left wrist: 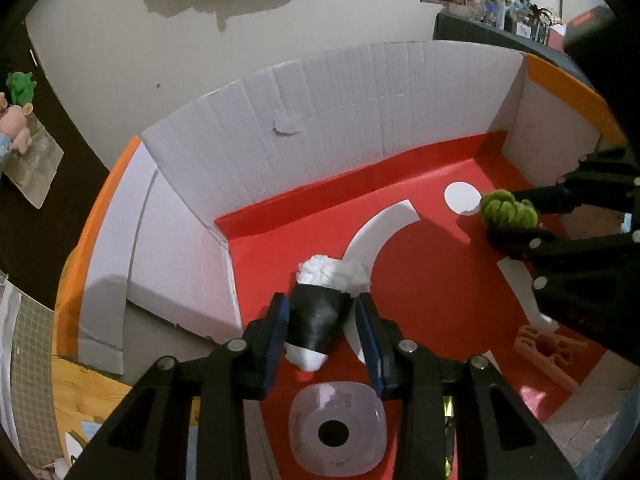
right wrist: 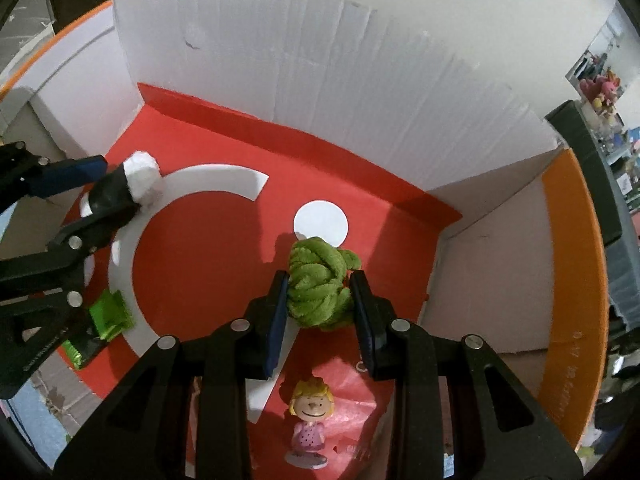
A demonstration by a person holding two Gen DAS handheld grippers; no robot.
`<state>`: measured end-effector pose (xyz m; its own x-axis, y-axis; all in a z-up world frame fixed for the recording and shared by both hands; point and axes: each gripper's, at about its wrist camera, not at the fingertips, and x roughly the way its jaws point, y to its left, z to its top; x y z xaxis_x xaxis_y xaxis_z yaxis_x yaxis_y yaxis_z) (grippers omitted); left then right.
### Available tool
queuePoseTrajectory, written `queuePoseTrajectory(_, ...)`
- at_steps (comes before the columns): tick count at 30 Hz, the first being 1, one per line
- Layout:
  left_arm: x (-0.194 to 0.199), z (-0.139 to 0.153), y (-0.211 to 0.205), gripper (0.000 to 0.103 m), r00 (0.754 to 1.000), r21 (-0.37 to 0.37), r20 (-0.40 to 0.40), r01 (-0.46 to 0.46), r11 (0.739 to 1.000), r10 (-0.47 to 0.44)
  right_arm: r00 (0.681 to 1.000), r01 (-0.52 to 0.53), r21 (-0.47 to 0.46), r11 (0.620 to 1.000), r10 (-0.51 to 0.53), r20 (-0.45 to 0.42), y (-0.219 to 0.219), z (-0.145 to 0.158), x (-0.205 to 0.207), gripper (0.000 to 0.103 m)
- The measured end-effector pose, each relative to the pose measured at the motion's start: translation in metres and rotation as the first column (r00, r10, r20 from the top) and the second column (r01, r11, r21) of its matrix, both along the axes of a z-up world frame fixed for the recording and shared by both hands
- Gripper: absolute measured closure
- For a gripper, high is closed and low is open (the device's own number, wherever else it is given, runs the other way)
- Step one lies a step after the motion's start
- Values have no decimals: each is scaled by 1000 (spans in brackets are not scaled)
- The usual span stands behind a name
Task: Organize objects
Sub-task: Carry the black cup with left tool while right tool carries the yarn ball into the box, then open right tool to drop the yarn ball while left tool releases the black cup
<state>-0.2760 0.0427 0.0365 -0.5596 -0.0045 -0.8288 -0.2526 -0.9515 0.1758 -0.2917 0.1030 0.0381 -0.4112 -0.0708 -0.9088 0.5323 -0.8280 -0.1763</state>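
Through the left wrist camera, I am holding my left gripper (left wrist: pixel 322 316) clamped on a white bundle wrapped in a black band (left wrist: pixel 320 308), both blue pads pressing the band's sides. The bundle is hanging over the red floor of the cardboard box (left wrist: pixel 360 92), with its fluffy white end pointing toward 12 o'clock. Directly beneath my fingers, at 6 o'clock, a translucent squarish container with a dark centre hole (left wrist: pixel 337 428) is lying on the red floor. At 4 o'clock a peach-coloured plastic piece (left wrist: pixel 548 354) is lying flat. At 3 o'clock my right gripper (left wrist: pixel 510 220) is reaching in from the edge, squeezing a green knotted plush ball (left wrist: pixel 508 210) just beside a white circle (left wrist: pixel 460 196) printed on the floor.

Through the right wrist camera, I am gripping the green knotted plush ball (right wrist: pixel 320 284) between my right gripper's (right wrist: pixel 320 300) fingers, holding it above the floor just below the white circle (right wrist: pixel 320 222). At 6 o'clock a small blonde figurine in a pink dress (right wrist: pixel 306 424) is standing upright on a crinkled red sheet. At 9 o'clock my left gripper (right wrist: pixel 116 196) is closed around the banded white bundle (right wrist: pixel 128 186) over the white arc marking. At 8 o'clock a shiny green wrapped packet (right wrist: pixel 106 314) is lying on the floor, partly under the left gripper's arm.
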Motion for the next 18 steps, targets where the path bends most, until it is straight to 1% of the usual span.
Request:
queuePoseTrajectory(6, 2, -3, 1, 65, 1000, -16, 20, 6, 1000, -6, 1000, 0, 3, 1000, 0, 8, 7, -1, 3, 74)
queuePoseTrajectory(9, 5, -4, 2, 61, 1000, -28, 26, 15, 999, -14, 1000, 1, 2, 1000, -1, 8, 10, -1, 4, 73)
queuePoseTrajectory(15, 12, -4, 0, 60, 1000, -26, 27, 16, 1000, -15, 1000, 5, 4, 1000, -5, 4, 19, 0, 9, 72)
queuePoseTrajectory(16, 14, -4, 0, 59, 999, -24, 27, 17, 1000, -16, 1000, 6, 5, 1000, -6, 1, 20, 0, 10, 68)
queuePoseTrajectory(17, 15, -4, 0, 58, 999, -22, 28, 18, 1000, -18, 1000, 5, 7, 1000, -5, 0, 22, 1, 12, 62)
queuePoseTrajectory(18, 16, -4, -1, 57, 999, -21, 28, 20, 1000, -20, 1000, 2, 2, 1000, -2, 0, 23, 1, 13, 46)
